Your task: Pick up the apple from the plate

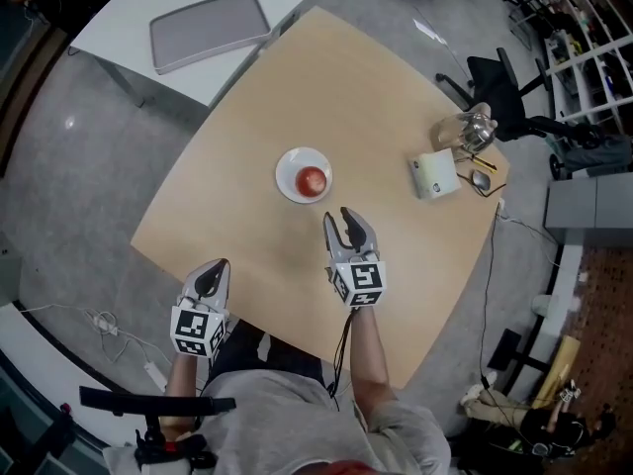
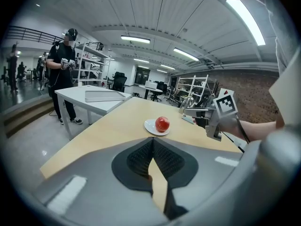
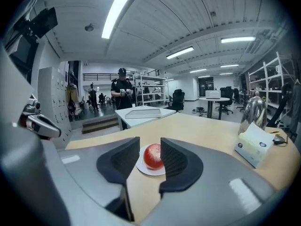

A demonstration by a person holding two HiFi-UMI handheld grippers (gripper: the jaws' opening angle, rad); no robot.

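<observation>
The big tan bench [image 1: 247,117] lies under both your tongs. On it, straight ahead of your right tongs [image 1: 344,224], sits a small white plate [image 1: 290,171]. The red apple [image 1: 312,180] rests on that plate, a little toward the side nearest those tongs.

Your right tongs are open, with nothing held. Look along them in the right gripper view and the apple shows right in the gap between the two dark pads. It is still out in front, not touching them. So the apple is lined up, and I think you only need to go forward and a bit down.

Your left tongs [image 1: 211,277] are closed, tips together, holding nothing. They sit near the bench edge, and the apple is far ahead of them and off to their right. Your right hand is much nearer.

The apple is round, so it has no long side to turn for.

The white box [image 1: 435,176], off to the right of your right tongs, has a small label, too tiny to read. The tongs' cubes show only black-and-white squares.
</observation>
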